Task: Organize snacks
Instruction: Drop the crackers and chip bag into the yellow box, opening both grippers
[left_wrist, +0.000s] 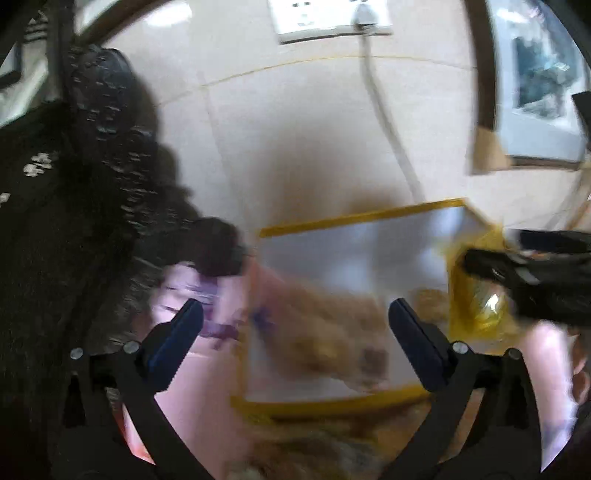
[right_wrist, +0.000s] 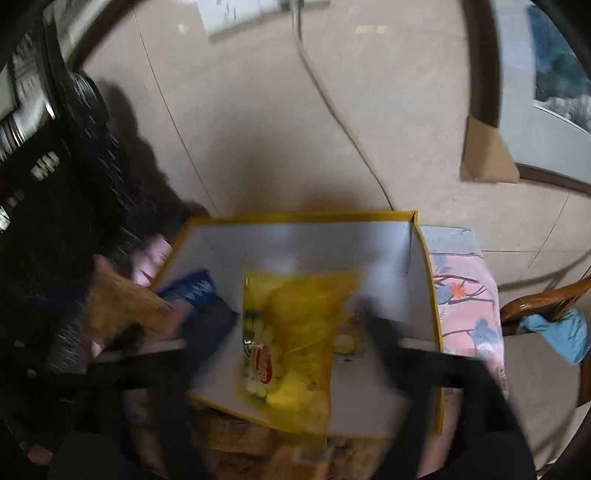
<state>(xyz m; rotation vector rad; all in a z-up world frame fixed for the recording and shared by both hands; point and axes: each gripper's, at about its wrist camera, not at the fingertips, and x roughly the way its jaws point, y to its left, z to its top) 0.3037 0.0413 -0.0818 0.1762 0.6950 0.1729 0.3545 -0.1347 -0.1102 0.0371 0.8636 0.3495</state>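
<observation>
Two blue-padded fingers (left_wrist: 190, 325) of the left gripper (left_wrist: 295, 328) are seen spread wide apart, with nothing held between them. The fingers of the right gripper (right_wrist: 295, 325) are smeared by motion in its own view, so whether they are closed cannot be told there. In the left view the right gripper is seen at 3 o'clock, and its tip appears to touch the yellow chip bag (right_wrist: 291, 339); a grip on the bag is judged likely, but it is not shown clearly.

One open box with a yellow rim (right_wrist: 303, 215) is seen, resting on a pink flowered cloth (right_wrist: 465, 288). The yellow bag is hanging over the box opening, its lower end over the near rim at 6 o'clock. One blue packet (right_wrist: 192, 291) is leaning at the left wall of the box, at 9 o'clock, and one brown packet (right_wrist: 122, 306) is seen just outside that wall. More brownish snacks (right_wrist: 236, 432) are lying in front of the box, too blurred to be counted.

The step in hand is judged to be the putting of the yellow bag into the box. For the next move the bag should be lowered past the rim and only then released, while the free left gripper can be brought to the brown snacks near it.
</observation>
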